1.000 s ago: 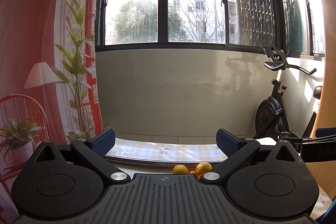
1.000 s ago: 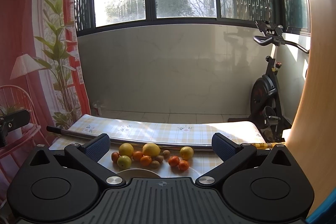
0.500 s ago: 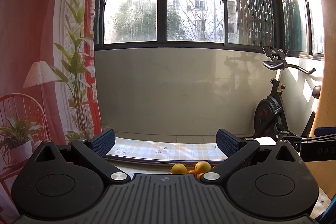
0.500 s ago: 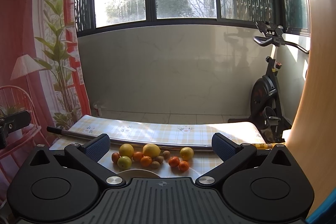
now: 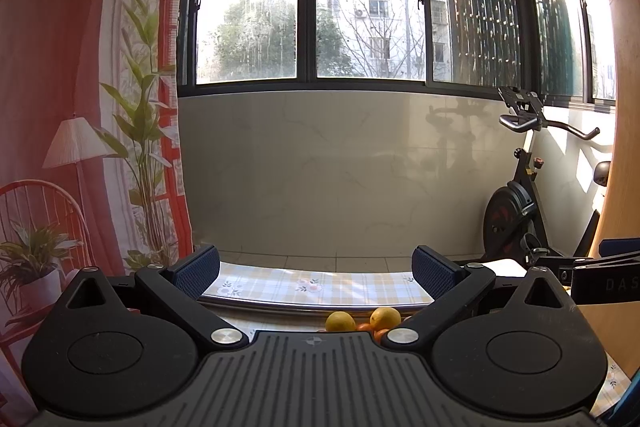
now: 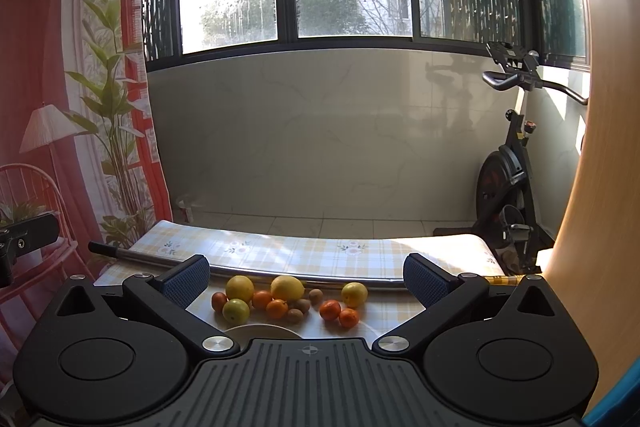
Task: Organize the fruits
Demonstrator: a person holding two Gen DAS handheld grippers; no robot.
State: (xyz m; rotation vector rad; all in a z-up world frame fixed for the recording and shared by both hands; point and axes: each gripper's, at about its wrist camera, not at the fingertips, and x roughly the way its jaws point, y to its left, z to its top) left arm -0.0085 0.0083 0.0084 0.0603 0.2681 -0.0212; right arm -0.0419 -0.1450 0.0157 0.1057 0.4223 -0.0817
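Observation:
In the right wrist view a cluster of fruit lies on the checked tablecloth (image 6: 280, 251): a large lemon (image 6: 287, 287), a yellow fruit (image 6: 239, 288), a greenish fruit (image 6: 235, 310), a lone lemon (image 6: 354, 294), several small oranges (image 6: 330, 309) and brown kiwis (image 6: 300, 305). A white plate rim (image 6: 260, 330) shows just below them. My right gripper (image 6: 306, 277) is open and empty, held above and short of the fruit. In the left wrist view two yellow fruits (image 5: 340, 321) (image 5: 385, 318) peek over the gripper body. My left gripper (image 5: 316, 267) is open and empty.
A metal rod (image 6: 256, 273) lies across the table behind the fruit. An exercise bike (image 6: 504, 179) stands at the right by the window wall. A printed backdrop with plant and lamp (image 6: 60, 131) hangs at the left. A wooden panel (image 6: 600, 147) borders the right.
Both grippers have barely moved. The left wrist view has shifted very slightly; the fruit has not moved.

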